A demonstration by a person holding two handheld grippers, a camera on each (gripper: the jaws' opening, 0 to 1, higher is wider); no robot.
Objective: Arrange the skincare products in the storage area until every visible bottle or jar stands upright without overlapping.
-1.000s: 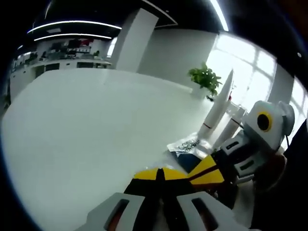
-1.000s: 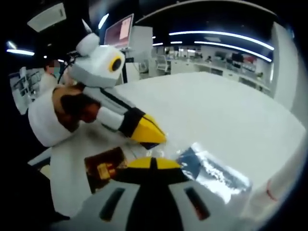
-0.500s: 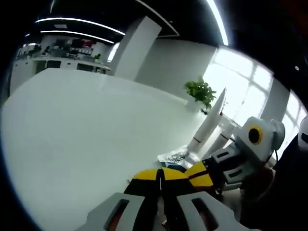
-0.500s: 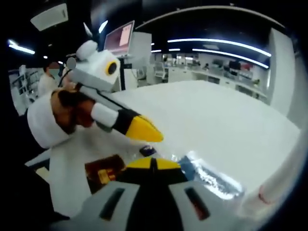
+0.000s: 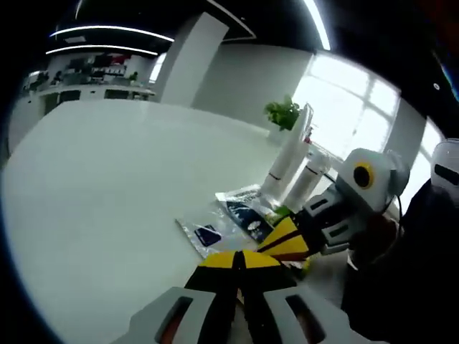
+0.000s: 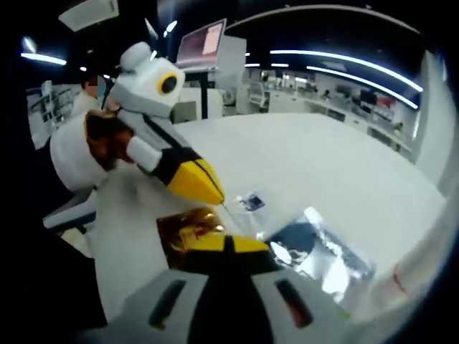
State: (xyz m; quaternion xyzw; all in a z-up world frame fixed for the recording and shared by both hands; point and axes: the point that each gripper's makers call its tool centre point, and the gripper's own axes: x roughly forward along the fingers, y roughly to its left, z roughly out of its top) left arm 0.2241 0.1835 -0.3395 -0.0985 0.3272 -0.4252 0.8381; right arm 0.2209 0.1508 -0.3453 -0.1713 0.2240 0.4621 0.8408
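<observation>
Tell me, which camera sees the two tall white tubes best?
The left gripper view: both tall white tubes stand upright there on the white table, in front of the bright window. The right gripper view catches just a blurry white piece at its edge, probably one tube.

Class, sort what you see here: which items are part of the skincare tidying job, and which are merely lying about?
Job:
white tube
white bottle
left gripper
right gripper

Lying about:
silver-blue sachets
gold-brown sachet
potted plant
monitor
</observation>
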